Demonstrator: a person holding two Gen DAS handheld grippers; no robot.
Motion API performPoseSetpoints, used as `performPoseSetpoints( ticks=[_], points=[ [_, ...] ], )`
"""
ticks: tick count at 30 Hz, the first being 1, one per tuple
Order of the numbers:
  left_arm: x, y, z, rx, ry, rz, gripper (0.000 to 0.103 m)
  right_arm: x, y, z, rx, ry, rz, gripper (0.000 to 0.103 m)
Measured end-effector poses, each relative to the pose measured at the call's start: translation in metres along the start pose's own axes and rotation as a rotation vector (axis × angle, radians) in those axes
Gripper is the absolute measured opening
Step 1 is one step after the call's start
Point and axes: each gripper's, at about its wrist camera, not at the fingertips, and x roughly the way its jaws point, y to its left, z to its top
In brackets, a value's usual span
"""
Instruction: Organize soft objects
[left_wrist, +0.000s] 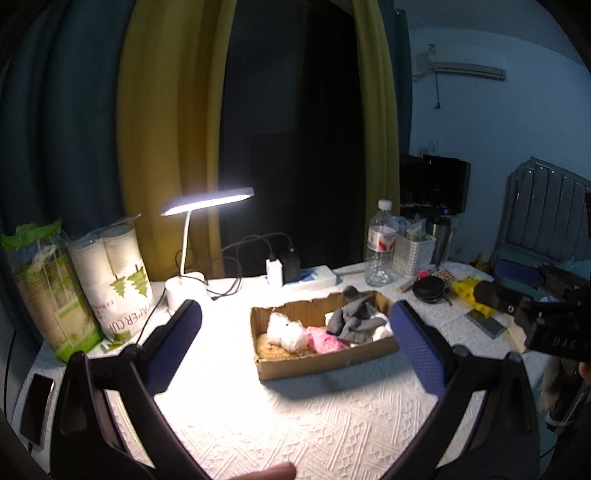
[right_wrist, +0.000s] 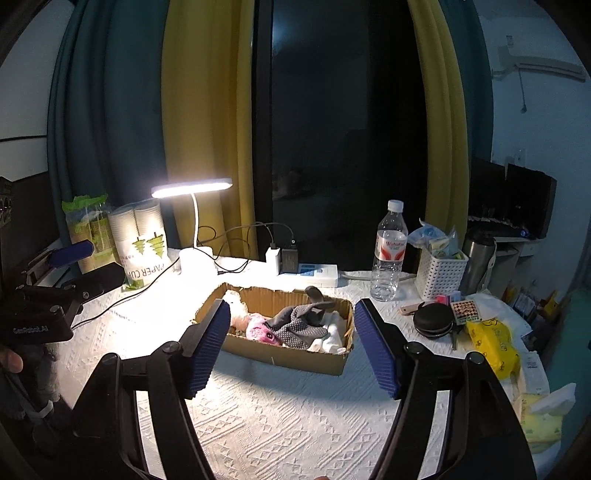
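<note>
From the left wrist view, the left gripper (left_wrist: 295, 343) stood with its blue-padded fingers (left_wrist: 173, 343) spread wide, nothing between them and touching nothing, raised above the white embossed tablecloth (left_wrist: 295, 424). Framed between the fingers lay the shallow brown cardboard box (left_wrist: 325, 358), holding a grey knitted sock (left_wrist: 354, 317) over a pink soft toy (left_wrist: 325, 339), a white fluffy piece (left_wrist: 284, 330) and a tan one (left_wrist: 273, 350). A lit white desk lamp (left_wrist: 207, 201) stood behind it.

From the right wrist view, the right gripper (right_wrist: 291, 347) was likewise wide open and empty, its ribbed blue pads (right_wrist: 208, 347) well apart, clear of the box (right_wrist: 288, 354) lying beyond them. The grey sock (right_wrist: 303, 325) lay across the pink toy (right_wrist: 258, 328) inside, with white cloth (right_wrist: 330, 338) at the box's right end
</note>
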Motion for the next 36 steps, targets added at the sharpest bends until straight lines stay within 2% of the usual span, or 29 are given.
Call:
performPoseSetpoints(
  ticks=[36],
  points=[
    [0.0075,-0.0025,0.0048,0.008,-0.008,-0.012,0.102,0.0013,-0.0038,0.0033,0.009,0.001,-0.002,0.073]
  ],
)
